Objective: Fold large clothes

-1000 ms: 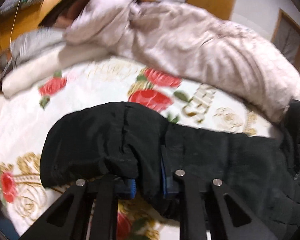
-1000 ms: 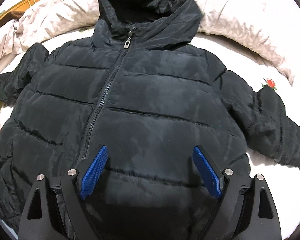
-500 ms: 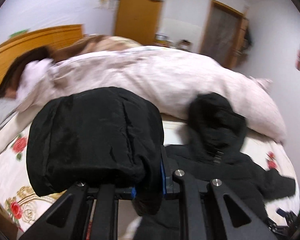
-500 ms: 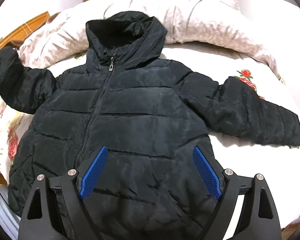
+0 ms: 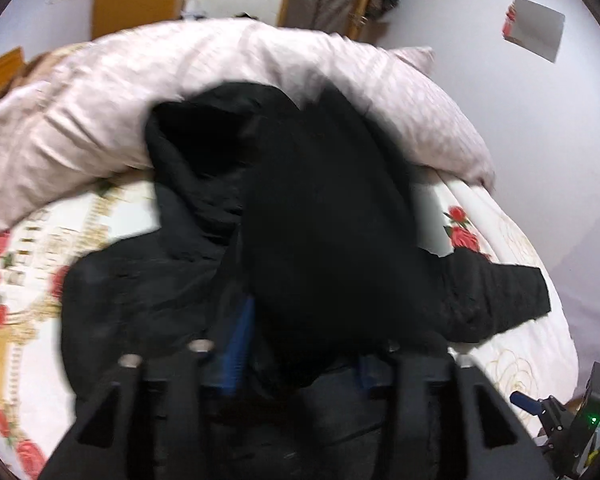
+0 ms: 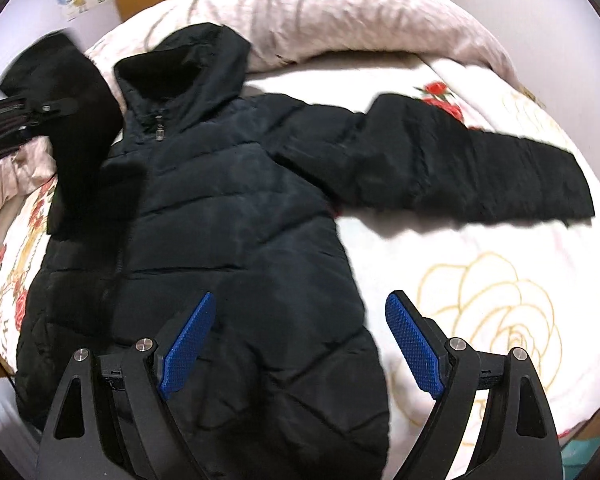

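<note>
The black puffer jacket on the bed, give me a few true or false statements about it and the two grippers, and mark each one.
1. The jacket lies front up, zipper showing. True.
2. The right gripper is clamped on the hem. False: its blue pads stand wide apart with nothing pinched.
3. One sleeve lies stretched out flat on the floral bedspread. True.
4. The other sleeve lies flat on the bed too. False: it is lifted, draped between the fingers of the left gripper, whose jaws are opening.
5. The hood is tucked under the jacket. False: it lies out at the top, against the pink quilt.
</note>
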